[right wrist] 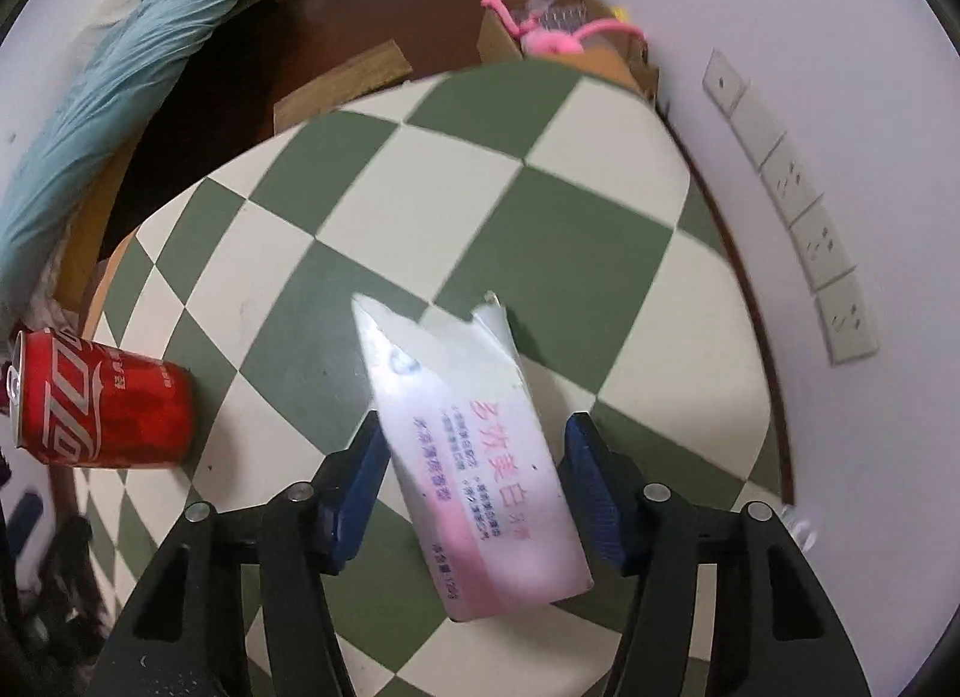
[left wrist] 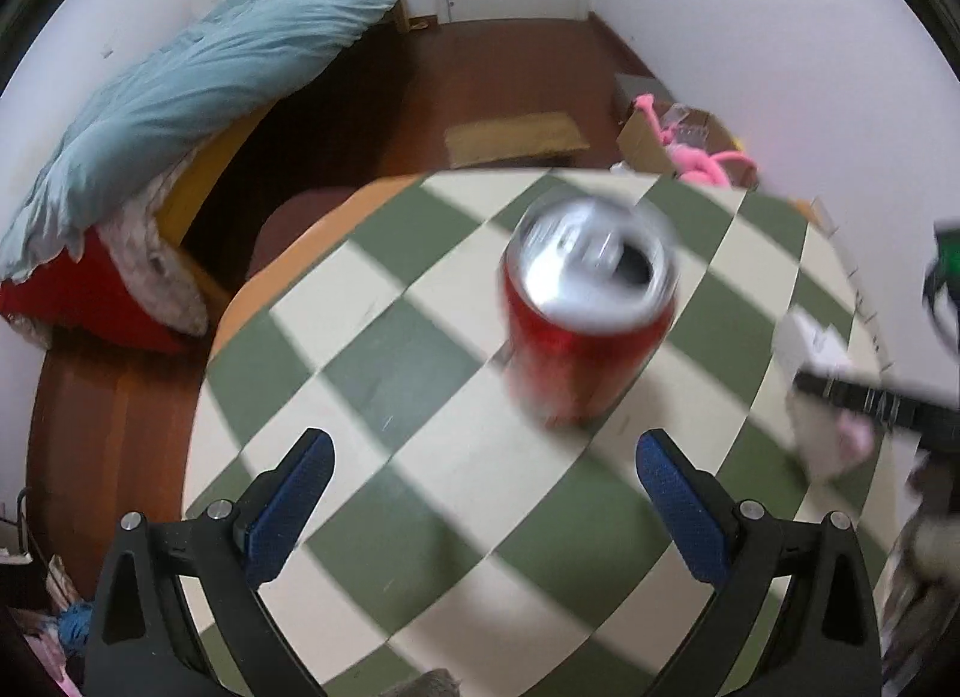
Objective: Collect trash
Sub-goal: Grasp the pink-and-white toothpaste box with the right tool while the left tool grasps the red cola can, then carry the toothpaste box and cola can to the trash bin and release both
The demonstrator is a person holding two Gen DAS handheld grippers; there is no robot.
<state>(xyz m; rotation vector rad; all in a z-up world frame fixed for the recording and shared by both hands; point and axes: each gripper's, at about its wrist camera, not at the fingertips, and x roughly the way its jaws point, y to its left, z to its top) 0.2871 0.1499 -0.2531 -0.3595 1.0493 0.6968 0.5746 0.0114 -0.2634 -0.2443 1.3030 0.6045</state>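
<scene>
On the table, the can stands left of the box, which lies between my right claw's fingers; bed behind.

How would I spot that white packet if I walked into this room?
Find the table with the green and cream checkered top against the wall. The white packet lies on it between the right gripper's blue fingers. It is flat, torn open, with pink print, unlike the round red can standing nearby.

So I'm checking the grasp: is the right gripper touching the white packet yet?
Cannot tell. In the right wrist view the packet lies between the open jaws of the right gripper; one edge meets a pad, a sliver shows at the other.
</scene>
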